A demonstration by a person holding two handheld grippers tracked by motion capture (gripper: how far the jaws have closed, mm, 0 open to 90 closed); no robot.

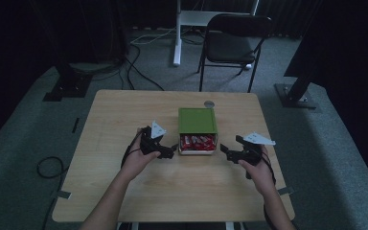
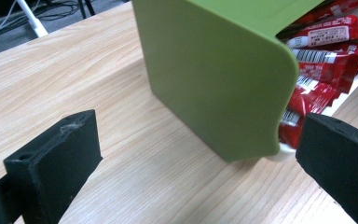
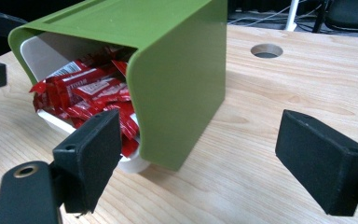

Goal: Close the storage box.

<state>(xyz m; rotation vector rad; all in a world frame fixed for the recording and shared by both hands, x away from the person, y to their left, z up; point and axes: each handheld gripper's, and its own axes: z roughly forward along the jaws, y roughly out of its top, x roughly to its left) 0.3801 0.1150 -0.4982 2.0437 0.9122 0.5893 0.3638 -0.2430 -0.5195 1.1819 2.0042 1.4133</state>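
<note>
A green box (image 1: 197, 120) sits mid-table with its white drawer (image 1: 196, 152) pulled toward me, full of red packets (image 1: 199, 141). My left gripper (image 1: 168, 152) is just left of the drawer, open and empty. My right gripper (image 1: 225, 150) is just right of it, also open and empty. In the left gripper view, the left gripper (image 2: 196, 163) faces the green box (image 2: 214, 70) side, with red packets (image 2: 326, 51) and the drawer (image 2: 279, 155) corner at right. In the right gripper view, the right gripper (image 3: 207, 158) spans the box (image 3: 177, 84) corner, beside the red packets (image 3: 84, 88).
The wooden table (image 1: 124, 115) has a round hole (image 1: 209, 103) behind the box, seen as the hole (image 3: 266, 50) in the right gripper view. A black chair (image 1: 235, 38) and a white desk leg (image 1: 177, 33) stand beyond the table. Cables lie on the floor.
</note>
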